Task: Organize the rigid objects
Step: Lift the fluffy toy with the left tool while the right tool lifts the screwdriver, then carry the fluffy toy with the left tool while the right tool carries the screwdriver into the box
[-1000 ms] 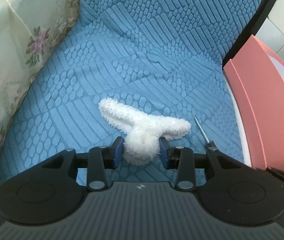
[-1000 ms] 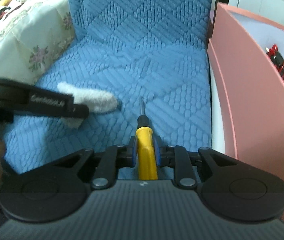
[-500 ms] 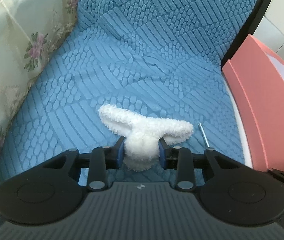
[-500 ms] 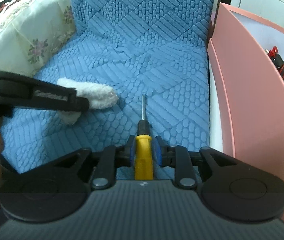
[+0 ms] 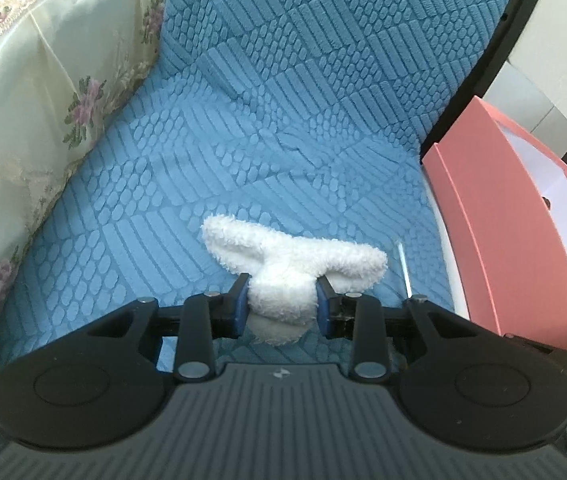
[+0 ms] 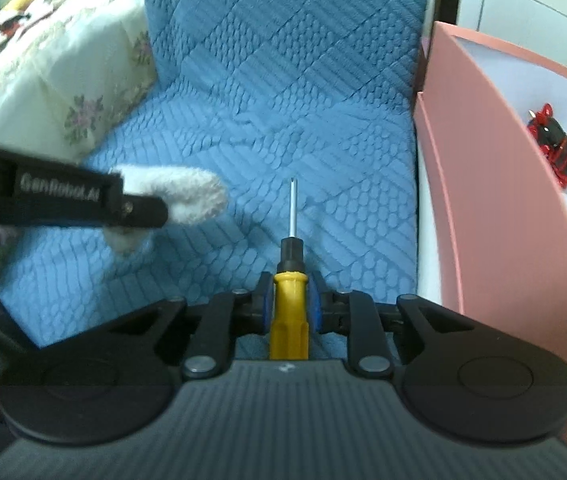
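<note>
Your left gripper (image 5: 282,306) pinches a fluffy white cloth (image 5: 295,258) between its blue pads, the two fuzzy ends flaring out above the jaws and a bunched fold hanging below. Your right gripper (image 6: 289,300) is pressed together on the yellow handle of a screwdriver (image 6: 288,312), whose metal shaft points away over the seat. From the right wrist view, the left gripper's black finger crosses in from the left edge, near the screwdriver tip but apart from it. Under both lies the blue textured seat cover (image 5: 243,152). Just right of the screwdriver stands the pink box (image 6: 483,208), its near wall rising between your tool and the white interior, where a red and black toy (image 6: 559,148) sits. To the left is a floral cream cushion (image 5: 43,120); beyond, the blue backrest rises.
</note>
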A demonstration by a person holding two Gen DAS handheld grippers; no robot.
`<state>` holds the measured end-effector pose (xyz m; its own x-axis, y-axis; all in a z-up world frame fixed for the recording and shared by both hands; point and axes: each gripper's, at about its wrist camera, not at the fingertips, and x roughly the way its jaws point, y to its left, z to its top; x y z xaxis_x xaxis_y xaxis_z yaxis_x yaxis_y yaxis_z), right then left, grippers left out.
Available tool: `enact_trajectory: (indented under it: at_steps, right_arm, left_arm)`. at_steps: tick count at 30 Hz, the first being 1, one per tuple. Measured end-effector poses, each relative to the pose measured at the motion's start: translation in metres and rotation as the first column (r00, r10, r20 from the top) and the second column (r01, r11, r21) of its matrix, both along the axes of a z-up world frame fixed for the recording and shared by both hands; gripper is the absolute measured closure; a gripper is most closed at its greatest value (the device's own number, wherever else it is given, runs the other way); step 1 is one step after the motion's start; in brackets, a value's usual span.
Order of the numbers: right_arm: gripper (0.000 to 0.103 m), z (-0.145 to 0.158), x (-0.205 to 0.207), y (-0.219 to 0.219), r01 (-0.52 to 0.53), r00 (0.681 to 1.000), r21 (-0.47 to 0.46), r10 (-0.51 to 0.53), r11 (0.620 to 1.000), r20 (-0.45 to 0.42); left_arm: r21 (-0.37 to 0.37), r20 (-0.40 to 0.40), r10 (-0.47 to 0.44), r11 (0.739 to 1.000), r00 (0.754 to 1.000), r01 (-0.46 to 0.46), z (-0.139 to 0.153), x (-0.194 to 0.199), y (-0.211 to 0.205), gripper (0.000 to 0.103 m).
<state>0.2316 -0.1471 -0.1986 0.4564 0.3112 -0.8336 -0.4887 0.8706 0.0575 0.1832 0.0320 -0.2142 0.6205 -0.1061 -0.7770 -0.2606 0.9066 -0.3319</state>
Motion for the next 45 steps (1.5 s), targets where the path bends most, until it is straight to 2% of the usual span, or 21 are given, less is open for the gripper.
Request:
enact_trajectory:
  at_steps: [12,17,24,37,45]
  right_arm:
    - [0.081,0.030,-0.004,-0.011,0.016,0.999,0.035,-0.014,0.999,-0.041]
    - [0.081,0.048,-0.012,-0.013,0.003,1.000,0.014,-0.003,1.000,-0.024]
    - [0.081,0.073,-0.016,-0.021,0.019,1.000,0.024,-0.019,1.000,-0.007]
    - [0.081,0.142,-0.011,-0.053,0.053,0.998,0.079,-0.056,0.995,0.031]
    - [0.081,0.186,0.000,-0.084,0.071,0.993,0.107,-0.080,0.992,0.085]
  left_arm:
    - [-0.036,0.013,-0.006,0.999,1.000,0.006,0.017,-0.011,-0.002,0.065]
    - [-0.084,0.006,0.017,0.996,1.000,-0.016,0.025,-0.025,-0.002,0.065]
    - [-0.102,0.002,0.015,0.995,1.000,-0.015,0.045,-0.037,-0.011,0.065]
    - [-0.074,0.055,-0.013,0.997,0.998,0.017,0.116,-0.039,-0.029,0.065]
    - [-0.067,0.113,-0.063,0.995,0.992,0.071,0.171,-0.027,-0.063,0.065]
